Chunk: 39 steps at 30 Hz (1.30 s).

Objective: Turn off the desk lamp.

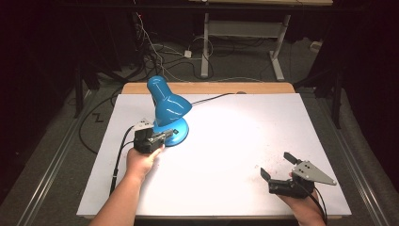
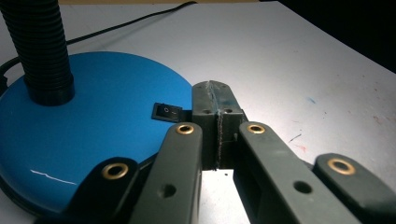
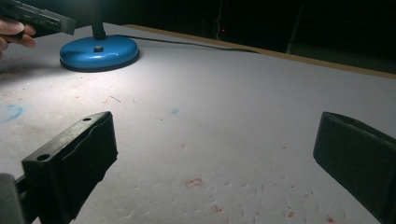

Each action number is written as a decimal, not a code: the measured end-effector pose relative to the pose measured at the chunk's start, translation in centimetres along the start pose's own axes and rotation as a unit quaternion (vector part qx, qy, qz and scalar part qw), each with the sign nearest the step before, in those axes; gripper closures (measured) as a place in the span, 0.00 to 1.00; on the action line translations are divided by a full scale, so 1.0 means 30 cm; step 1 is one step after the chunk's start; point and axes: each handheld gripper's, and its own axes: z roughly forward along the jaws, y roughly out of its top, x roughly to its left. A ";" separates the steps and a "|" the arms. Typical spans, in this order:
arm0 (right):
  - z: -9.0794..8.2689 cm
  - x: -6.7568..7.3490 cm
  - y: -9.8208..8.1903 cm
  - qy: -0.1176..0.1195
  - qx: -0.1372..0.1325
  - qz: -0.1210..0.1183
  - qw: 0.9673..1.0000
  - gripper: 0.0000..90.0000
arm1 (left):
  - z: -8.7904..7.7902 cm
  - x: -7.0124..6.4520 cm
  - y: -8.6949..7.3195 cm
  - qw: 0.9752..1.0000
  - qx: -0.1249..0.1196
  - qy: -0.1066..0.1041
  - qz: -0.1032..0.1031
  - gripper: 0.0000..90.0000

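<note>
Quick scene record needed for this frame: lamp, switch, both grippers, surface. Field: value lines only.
lamp: blue desk lamp with black ribbed neck, round blue base, standing at the table's left rear
lamp state: appears lit, bright pool on the table
switch: small black rocker switch on the base top
left gripper: jaws closed together, tips over the base edge right beside the switch
right gripper: jaws wide apart, nothing between them, at the near right
surface: white table top, faint red and blue marks
cord: black lamp cord running toward the rear edge
</note>
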 end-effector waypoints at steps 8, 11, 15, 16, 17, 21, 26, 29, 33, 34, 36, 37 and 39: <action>0.001 0.000 -0.001 -0.001 0.002 0.001 1.000 0.01 | 0.029 0.007 0.009 1.000 -0.004 0.007 -0.005 0.98; 0.000 0.001 -0.001 0.000 0.001 0.003 1.000 0.01 | 0.040 0.018 0.006 1.000 -0.007 0.008 -0.014 0.98; 0.000 0.002 -0.001 0.001 0.002 0.001 1.000 0.01 | 0.058 0.030 0.001 1.000 -0.004 0.008 -0.025 0.98; 0.001 0.002 -0.001 0.001 0.002 0.002 1.000 0.01 | 0.062 0.032 0.000 1.000 -0.003 0.008 -0.026 0.98; 0.001 0.002 -0.002 0.001 0.002 0.002 1.000 0.01 | 0.065 0.033 0.000 1.000 -0.002 0.008 -0.026 0.98; 0.001 0.003 -0.002 0.001 0.002 0.002 1.000 0.01 | 0.077 0.038 0.007 0.999 0.000 0.008 -0.033 0.98; 0.001 0.003 -0.002 0.001 0.002 0.002 1.000 0.01 | 0.090 0.043 0.007 0.999 0.000 0.008 -0.041 0.98; 0.001 0.004 -0.004 0.001 0.003 0.001 1.000 0.01 | 0.098 0.047 0.005 0.999 0.001 0.008 -0.047 0.98; 0.000 0.004 -0.004 0.000 0.003 0.001 1.000 0.01 | 0.109 0.057 -0.002 0.998 0.008 0.008 -0.057 0.98; -0.001 0.004 -0.004 0.000 0.003 0.002 1.000 0.01 | 0.111 0.060 -0.003 0.998 0.010 0.007 -0.059 0.98; -0.002 0.003 -0.004 0.000 0.003 0.002 1.000 0.01 | 0.113 0.066 -0.003 0.998 0.012 0.005 -0.061 0.98; -0.002 0.002 -0.005 0.000 0.002 0.002 1.000 0.01 | 0.114 0.067 -0.003 0.998 0.009 0.003 -0.067 0.98; -0.001 0.001 -0.006 0.000 0.003 0.001 1.000 0.01 | 0.113 0.070 -0.002 0.998 0.011 0.004 -0.068 0.98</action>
